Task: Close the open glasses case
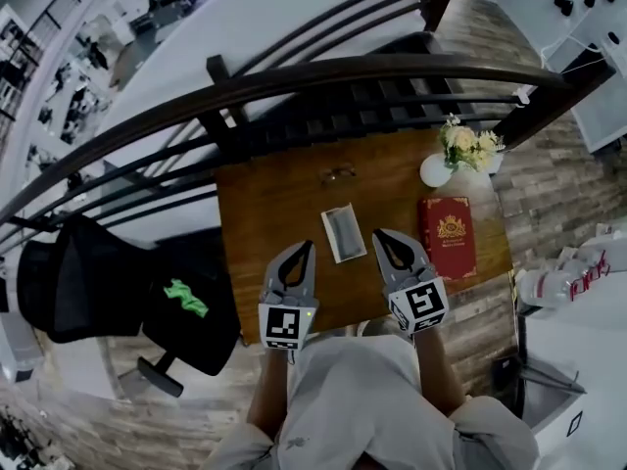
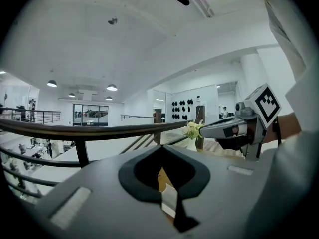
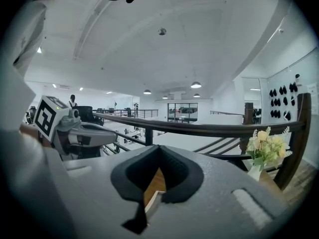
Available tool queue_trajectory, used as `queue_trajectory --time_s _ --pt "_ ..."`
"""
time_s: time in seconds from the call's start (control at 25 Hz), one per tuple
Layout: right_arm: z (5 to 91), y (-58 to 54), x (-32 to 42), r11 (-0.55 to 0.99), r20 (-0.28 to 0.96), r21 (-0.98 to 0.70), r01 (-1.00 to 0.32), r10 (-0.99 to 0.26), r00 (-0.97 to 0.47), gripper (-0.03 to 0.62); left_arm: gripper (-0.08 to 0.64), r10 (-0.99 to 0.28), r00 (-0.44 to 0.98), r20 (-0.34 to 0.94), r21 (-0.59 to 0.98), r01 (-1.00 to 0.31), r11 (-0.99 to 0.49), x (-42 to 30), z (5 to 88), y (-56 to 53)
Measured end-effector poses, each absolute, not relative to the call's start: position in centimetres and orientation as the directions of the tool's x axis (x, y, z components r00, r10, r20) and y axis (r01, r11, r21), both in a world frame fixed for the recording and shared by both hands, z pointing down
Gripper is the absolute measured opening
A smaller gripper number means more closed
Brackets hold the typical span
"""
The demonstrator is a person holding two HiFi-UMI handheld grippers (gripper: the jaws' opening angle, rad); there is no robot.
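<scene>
The glasses case lies open in the middle of the wooden table, a pale rim around a grey inside. A pair of glasses lies farther back on the table, apart from the case. My left gripper hovers just left of the case's near end, shut and holding nothing. My right gripper hovers just right of the case, also shut and holding nothing. In the left gripper view a pale strip of the case shows through the gap under the closed jaws, and in the right gripper view its edge shows the same way.
A red book lies right of the case. A white vase of flowers stands at the back right corner. A dark railing runs behind the table. A black chair stands to the left.
</scene>
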State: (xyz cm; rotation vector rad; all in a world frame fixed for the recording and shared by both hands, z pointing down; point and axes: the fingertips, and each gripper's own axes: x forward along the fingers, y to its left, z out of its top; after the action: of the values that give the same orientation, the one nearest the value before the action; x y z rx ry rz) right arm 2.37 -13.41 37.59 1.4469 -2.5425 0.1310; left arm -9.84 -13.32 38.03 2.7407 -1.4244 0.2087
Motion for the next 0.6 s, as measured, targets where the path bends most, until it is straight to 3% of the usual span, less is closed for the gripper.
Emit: queue_trajectory --time_s 0.6 --pt "45.5 -14.4 4.2 0.491 0.362 -0.033 -0.871 -0.806 -0.468 0.003 0.02 -0.731 0.634 0.252 0.039 -0.761 -0.647 -6.4 46.2 -14.8"
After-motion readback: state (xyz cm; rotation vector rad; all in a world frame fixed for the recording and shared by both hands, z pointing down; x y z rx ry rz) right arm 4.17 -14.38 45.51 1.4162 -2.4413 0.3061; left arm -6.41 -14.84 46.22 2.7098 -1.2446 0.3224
